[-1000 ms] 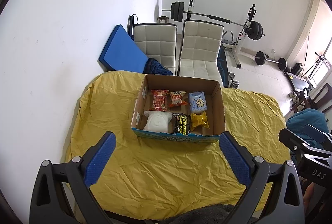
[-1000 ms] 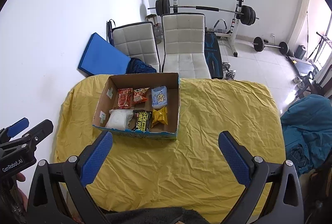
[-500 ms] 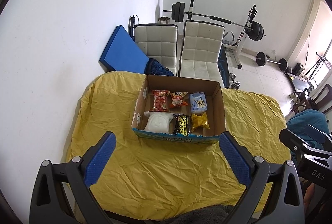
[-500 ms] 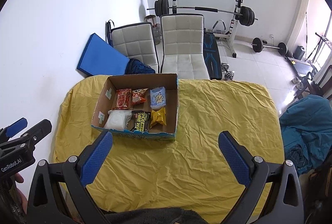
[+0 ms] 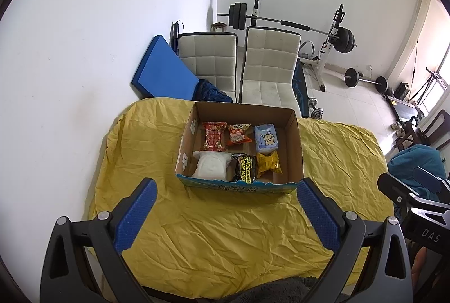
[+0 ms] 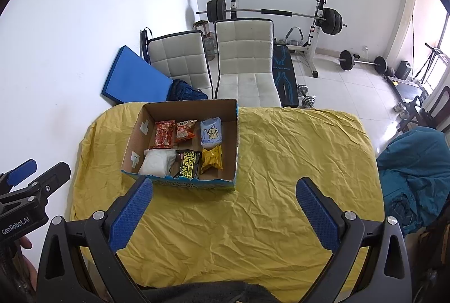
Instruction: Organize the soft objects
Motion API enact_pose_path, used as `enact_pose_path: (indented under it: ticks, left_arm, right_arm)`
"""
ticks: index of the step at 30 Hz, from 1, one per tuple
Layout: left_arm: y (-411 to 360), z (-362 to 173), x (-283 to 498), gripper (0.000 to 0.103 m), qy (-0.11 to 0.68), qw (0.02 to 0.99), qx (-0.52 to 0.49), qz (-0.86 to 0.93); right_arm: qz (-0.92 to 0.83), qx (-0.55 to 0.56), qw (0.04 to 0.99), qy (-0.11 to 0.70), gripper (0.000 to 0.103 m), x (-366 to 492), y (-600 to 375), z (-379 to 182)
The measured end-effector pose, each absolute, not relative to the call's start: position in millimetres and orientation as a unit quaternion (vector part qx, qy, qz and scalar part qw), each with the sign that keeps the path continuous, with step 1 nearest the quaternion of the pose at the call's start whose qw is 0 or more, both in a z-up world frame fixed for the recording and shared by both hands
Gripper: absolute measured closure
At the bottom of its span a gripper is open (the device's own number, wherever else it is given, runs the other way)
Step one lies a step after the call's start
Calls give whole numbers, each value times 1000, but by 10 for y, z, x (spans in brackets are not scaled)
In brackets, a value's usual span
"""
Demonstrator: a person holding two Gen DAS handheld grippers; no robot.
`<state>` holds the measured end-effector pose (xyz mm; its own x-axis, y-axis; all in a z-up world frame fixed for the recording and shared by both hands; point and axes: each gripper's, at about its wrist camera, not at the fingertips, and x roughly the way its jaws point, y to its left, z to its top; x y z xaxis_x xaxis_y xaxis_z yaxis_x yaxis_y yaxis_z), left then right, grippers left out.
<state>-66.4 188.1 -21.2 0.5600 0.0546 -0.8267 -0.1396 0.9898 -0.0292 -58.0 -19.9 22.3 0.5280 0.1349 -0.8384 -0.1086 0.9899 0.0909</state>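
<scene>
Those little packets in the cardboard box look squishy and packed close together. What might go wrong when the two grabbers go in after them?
Three risks, judged from this moment:
1. The black packet lies against the white pouch and close beside the yellow packet, so wide-open fingers may pinch two at once.
2. The cardboard box has tall walls; a finger could catch one and drag the box across the wrinkled yellow cloth.
3. The left gripper and right gripper are side by side, so they might collide.

I see the box on the worktop, left of centre. Six packets lie inside in two rows. Two chairs stand behind the far edge.
</scene>
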Motion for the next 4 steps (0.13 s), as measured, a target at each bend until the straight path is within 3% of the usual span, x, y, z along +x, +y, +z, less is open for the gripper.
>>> enact_pose_path:
  ticks: [4]
  left_arm:
    - [1871,-196,-642,1,464,883,-44,57]
  right_arm:
    - [69,14,874,481,0,-578,-211,211]
